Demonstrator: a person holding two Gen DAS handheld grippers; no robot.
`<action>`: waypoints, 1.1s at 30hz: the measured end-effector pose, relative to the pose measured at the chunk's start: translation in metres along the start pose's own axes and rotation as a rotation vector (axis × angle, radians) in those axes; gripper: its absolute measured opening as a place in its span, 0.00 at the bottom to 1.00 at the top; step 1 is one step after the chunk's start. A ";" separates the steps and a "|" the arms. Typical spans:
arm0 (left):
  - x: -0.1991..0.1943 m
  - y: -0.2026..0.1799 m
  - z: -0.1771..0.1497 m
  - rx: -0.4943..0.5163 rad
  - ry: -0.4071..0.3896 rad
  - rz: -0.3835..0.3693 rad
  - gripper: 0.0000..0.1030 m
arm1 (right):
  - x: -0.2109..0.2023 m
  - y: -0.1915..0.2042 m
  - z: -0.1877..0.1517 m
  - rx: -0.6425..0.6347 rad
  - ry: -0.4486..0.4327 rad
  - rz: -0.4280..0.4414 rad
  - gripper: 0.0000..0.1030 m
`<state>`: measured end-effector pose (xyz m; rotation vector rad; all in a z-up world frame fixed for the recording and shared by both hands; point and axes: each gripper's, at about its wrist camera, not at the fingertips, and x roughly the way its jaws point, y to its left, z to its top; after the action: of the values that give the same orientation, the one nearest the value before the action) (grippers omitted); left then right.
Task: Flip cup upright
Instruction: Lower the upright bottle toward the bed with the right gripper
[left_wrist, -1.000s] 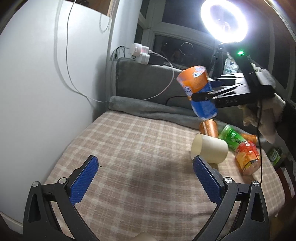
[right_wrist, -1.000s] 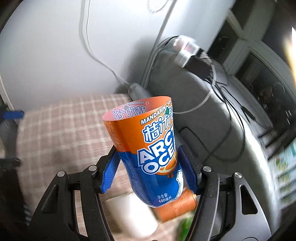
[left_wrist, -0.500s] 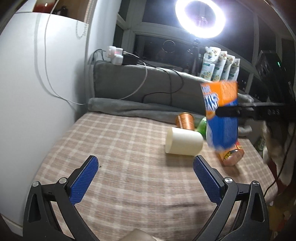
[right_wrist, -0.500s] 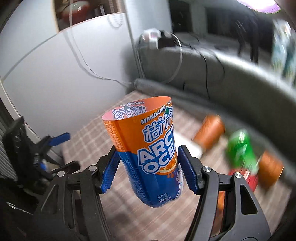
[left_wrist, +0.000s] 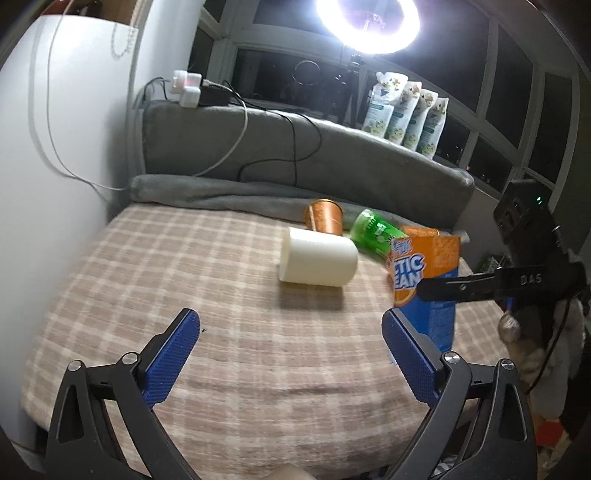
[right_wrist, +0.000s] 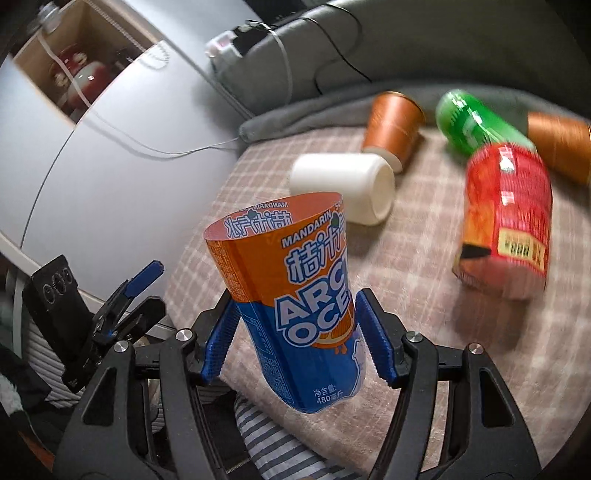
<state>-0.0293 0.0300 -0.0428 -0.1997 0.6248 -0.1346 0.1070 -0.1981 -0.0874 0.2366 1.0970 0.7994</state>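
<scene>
My right gripper (right_wrist: 295, 343) is shut on an orange-and-blue cup (right_wrist: 295, 288) with its open mouth up, held upright just over the checked cloth. In the left wrist view the same cup (left_wrist: 424, 280) stands low at the right of the table in the right gripper (left_wrist: 458, 286). My left gripper (left_wrist: 291, 354) is open and empty over the near part of the cloth. A white cup (left_wrist: 317, 256) lies on its side at the middle; it also shows in the right wrist view (right_wrist: 343, 188).
Other cups lie on their sides at the back: an orange one (left_wrist: 325, 216), a green one (left_wrist: 373, 234), a red one (right_wrist: 506, 221) and another orange one (right_wrist: 561, 146). A grey cushion (left_wrist: 295, 147) with cables backs the table. A white wall (left_wrist: 55, 147) is at left.
My right gripper has brought the orange-and-blue cup down from high in the air to just over the cloth at the right, turning it upright. My left gripper has stayed open in place.
</scene>
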 end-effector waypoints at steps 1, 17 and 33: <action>0.001 -0.001 0.000 -0.002 0.007 -0.008 0.96 | 0.002 -0.004 -0.001 0.011 0.003 -0.002 0.65; 0.024 -0.003 0.002 -0.051 0.097 -0.088 0.92 | 0.027 -0.056 0.000 0.223 0.045 0.048 0.67; 0.069 -0.007 0.029 -0.095 0.234 -0.226 0.87 | 0.004 -0.043 -0.014 0.197 -0.015 -0.011 0.67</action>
<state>0.0432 0.0149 -0.0574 -0.3500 0.8415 -0.3500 0.1160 -0.2282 -0.1202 0.4013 1.1628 0.6791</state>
